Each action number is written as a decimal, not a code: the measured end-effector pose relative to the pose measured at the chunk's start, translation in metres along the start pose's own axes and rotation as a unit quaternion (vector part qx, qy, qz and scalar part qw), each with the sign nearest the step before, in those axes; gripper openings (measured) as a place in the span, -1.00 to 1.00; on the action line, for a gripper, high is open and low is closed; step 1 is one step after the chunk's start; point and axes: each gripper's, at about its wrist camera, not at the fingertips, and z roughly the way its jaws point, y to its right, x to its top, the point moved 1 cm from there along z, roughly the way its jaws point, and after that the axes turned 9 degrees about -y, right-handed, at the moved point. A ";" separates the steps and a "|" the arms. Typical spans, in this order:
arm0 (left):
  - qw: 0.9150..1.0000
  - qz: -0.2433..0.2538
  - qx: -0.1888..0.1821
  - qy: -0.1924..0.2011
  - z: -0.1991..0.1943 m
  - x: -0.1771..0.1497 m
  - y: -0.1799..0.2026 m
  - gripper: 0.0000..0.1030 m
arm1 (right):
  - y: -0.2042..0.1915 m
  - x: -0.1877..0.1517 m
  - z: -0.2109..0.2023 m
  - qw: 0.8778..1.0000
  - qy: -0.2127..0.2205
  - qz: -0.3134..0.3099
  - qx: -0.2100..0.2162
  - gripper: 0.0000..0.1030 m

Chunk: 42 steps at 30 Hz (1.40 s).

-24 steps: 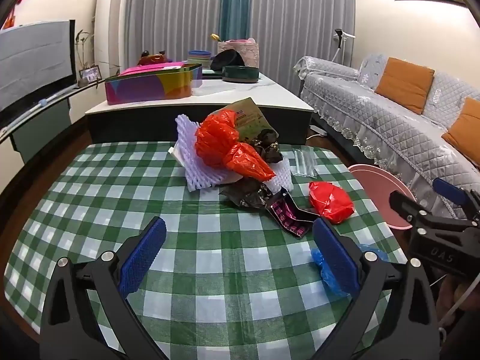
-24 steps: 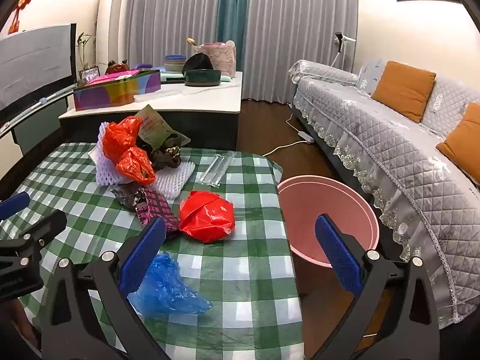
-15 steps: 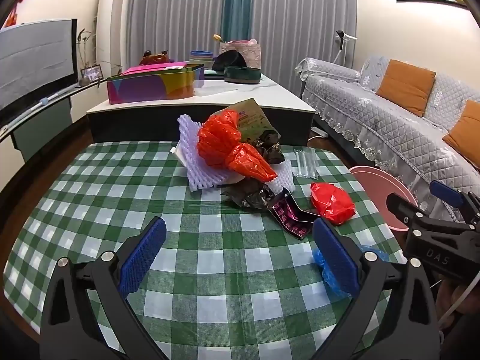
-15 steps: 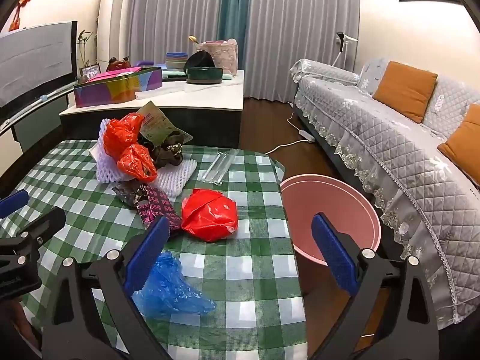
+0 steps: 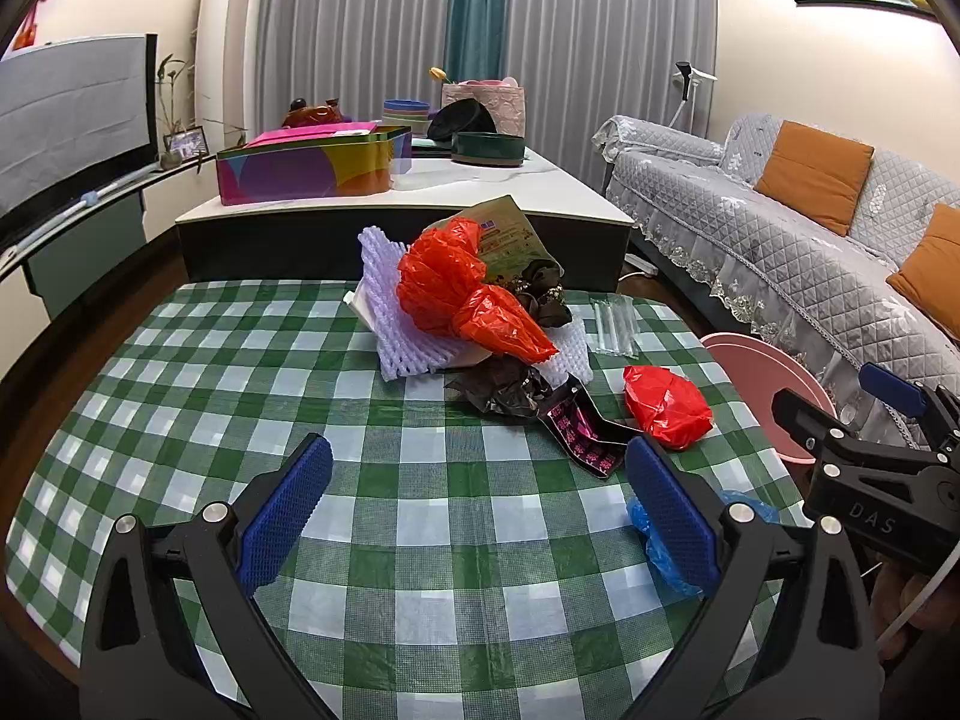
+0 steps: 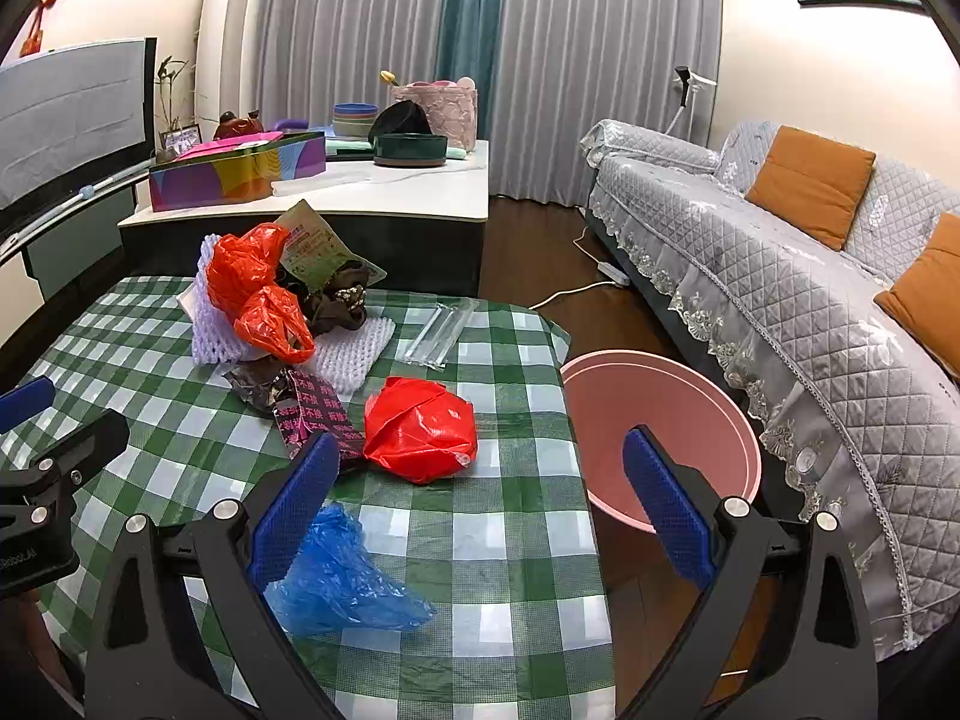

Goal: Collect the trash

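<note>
Hovering above a table (image 5: 180,396) covered in green-and-white check cloth, the left gripper (image 5: 477,507) has its blue-padded jaws spread wide with nothing between them but bare cloth; the right gripper (image 6: 474,504) is spread just as wide and likewise grips nothing, its left pad over the cloth near the table's right edge and its right pad over the floor side.

Trash lies scattered across the far and right part of the table; a heap at the back holds white foam netting (image 5: 390,336), a crumpled orange plastic bag (image 5: 462,300) on top of it, a green printed packet (image 5: 510,240) standing tilted behind, and some dark crumpled wrapping (image 5: 543,300) beside the bag; in front of the heap lie a dark foil wrapper (image 5: 501,390) and a black-and-pink patterned packet (image 6: 315,414), touching each other; a clear plastic sleeve (image 6: 438,330) lies flat to the right of the heap; a red plastic bag (image 6: 420,429), bunched into a lump, sits just right of the patterned packet; a blue plastic bag (image 6: 342,576) lies nearest the right gripper, partly behind its left finger.

A pink bin (image 6: 660,420) stands on the floor just beside the table's right edge, between the table and a grey quilted sofa (image 6: 810,276) with orange cushions.
</note>
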 end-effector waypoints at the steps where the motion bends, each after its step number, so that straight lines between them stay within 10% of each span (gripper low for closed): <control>1: 1.000 0.000 0.000 0.000 0.000 0.000 0.000 0.85 | 0.000 0.000 0.000 1.000 0.000 0.000 0.000 0.82; 42: 1.000 -0.007 0.007 0.003 0.003 -0.001 0.005 0.71 | 0.009 0.004 -0.007 1.000 0.017 0.014 0.009 0.67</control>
